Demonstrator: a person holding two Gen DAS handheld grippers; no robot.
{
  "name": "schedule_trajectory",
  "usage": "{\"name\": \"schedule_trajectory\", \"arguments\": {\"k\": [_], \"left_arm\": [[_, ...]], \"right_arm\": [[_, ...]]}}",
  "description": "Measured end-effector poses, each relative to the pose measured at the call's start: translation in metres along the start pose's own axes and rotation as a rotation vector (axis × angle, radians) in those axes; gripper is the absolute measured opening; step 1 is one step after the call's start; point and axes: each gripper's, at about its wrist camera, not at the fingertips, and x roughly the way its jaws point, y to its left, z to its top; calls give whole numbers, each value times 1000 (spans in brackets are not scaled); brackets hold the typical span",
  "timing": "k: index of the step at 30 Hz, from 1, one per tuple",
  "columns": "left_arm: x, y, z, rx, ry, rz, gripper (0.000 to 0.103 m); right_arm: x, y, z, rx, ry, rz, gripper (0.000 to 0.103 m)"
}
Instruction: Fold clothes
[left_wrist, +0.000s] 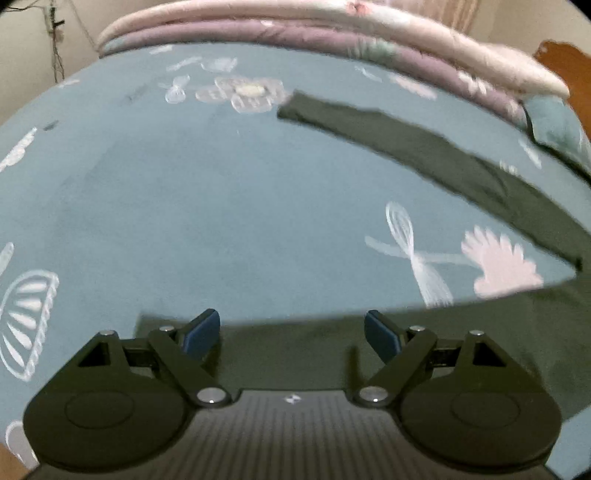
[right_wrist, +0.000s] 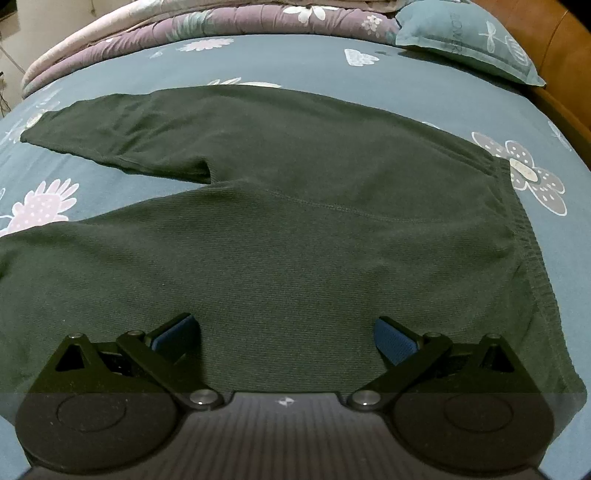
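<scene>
**Dark trousers flat on the bed**

Lay spread on the teal floral bed sheet (right_wrist: 332, 62): dark green ribbed-knit trousers (right_wrist: 295, 221), elastic waistband gathered, legs splayed apart. Hovered over the trousers with fingers wide apart, gripping nothing: left tool (left_wrist: 291, 328), right tool (right_wrist: 286, 332). Beyond the trousers, folded quilts (right_wrist: 221, 18).

Bed's got a teal flowery sheet (right_wrist: 314, 62). Dark green pants (right_wrist: 295, 221) lie flat mid-frame, with a matching pillow (right_wrist: 461, 40) upper right and folded quilts (right_wrist: 184, 26) along the top.
</scene>
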Motion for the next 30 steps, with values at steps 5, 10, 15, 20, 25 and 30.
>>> {"name": "schedule_trajectory", "arguments": {"k": [5, 10, 15, 20, 25, 30], "left_arm": [[7, 17, -10, -36, 34, 199, 85], [-13, 6, 14, -39, -45, 150, 85], [-7, -68, 18, 174, -34, 9, 85], [3, -152, 17, 427, -26, -124, 86], [6, -217, 16, 549, -39, -222, 86], [9, -269, 15, 589, -50, -315, 86]], "right_arm": [[0, 0, 1, -6, -2, 4, 103], [-3, -1, 3, -21, 18, 10, 103], [-30, 0, 1, -58, 3, 110, 103], [-33, -14, -26, -55, 69, 131, 103], [-51, -31, -42, -72, 39, 119, 103], [-56, -78, -50, 94, -26, 74, 103]]}}
